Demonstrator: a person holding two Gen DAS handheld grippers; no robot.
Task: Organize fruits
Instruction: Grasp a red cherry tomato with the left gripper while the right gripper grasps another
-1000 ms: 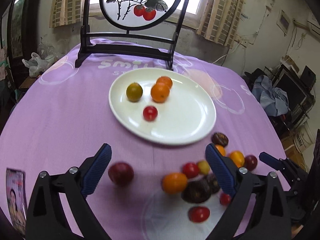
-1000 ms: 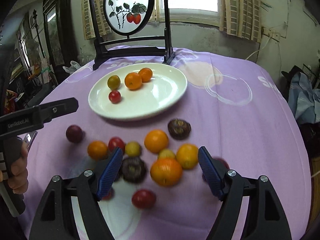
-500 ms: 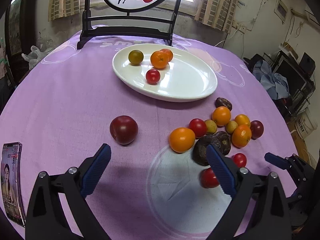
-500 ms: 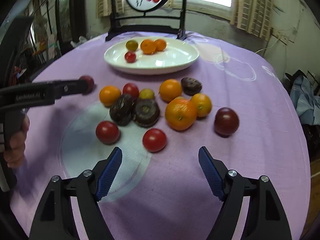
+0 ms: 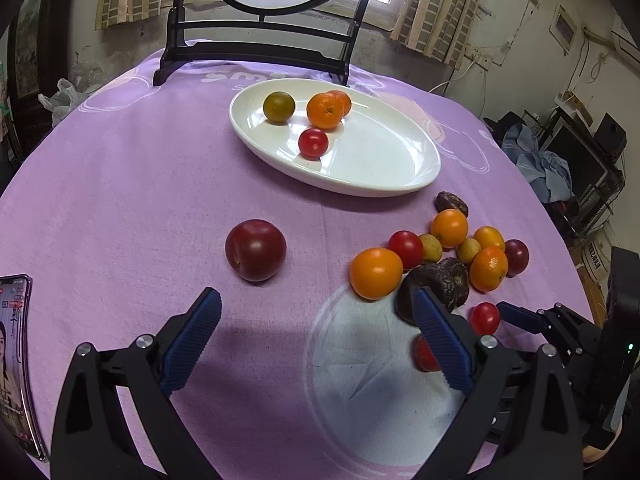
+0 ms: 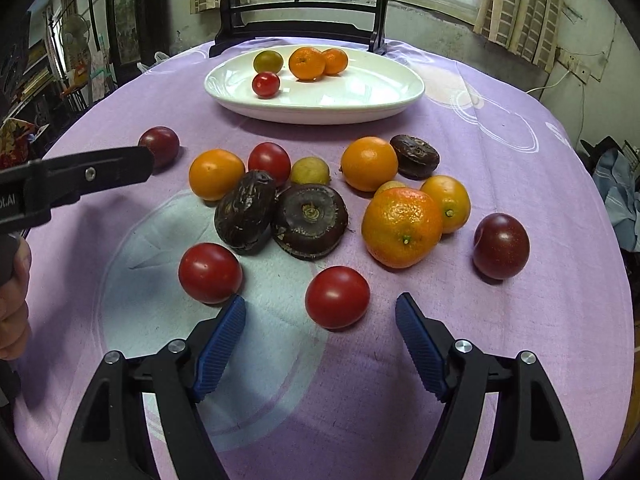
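Note:
A white plate [image 5: 404,186] [image 6: 320,114] holds two oranges, a green fruit and a small tomato. Loose fruit lies on the purple cloth in front of it: oranges, tomatoes, dark wrinkled fruits. My left gripper [image 5: 316,296] is open and empty, with a dark red plum [image 5: 256,250] just ahead of its left finger. My right gripper [image 6: 320,306] is open and its jaws are closing. A red tomato [image 6: 337,297] lies level with its fingertips, between them, and neither pad touches it. A big orange [image 6: 402,226] sits just beyond.
A black stand with a round painted panel [image 5: 260,52] stands behind the plate. A phone [image 5: 14,360] lies at the left table edge. Another plum [image 6: 501,246] lies right of the pile. A hand [image 6: 14,300] holds the left gripper's handle at the right wrist view's left edge.
Both grippers have come down closer to the cloth and the fruit. The right gripper's fingers now flank the nearest red tomato and stand slightly narrower. The fruit has not moved.

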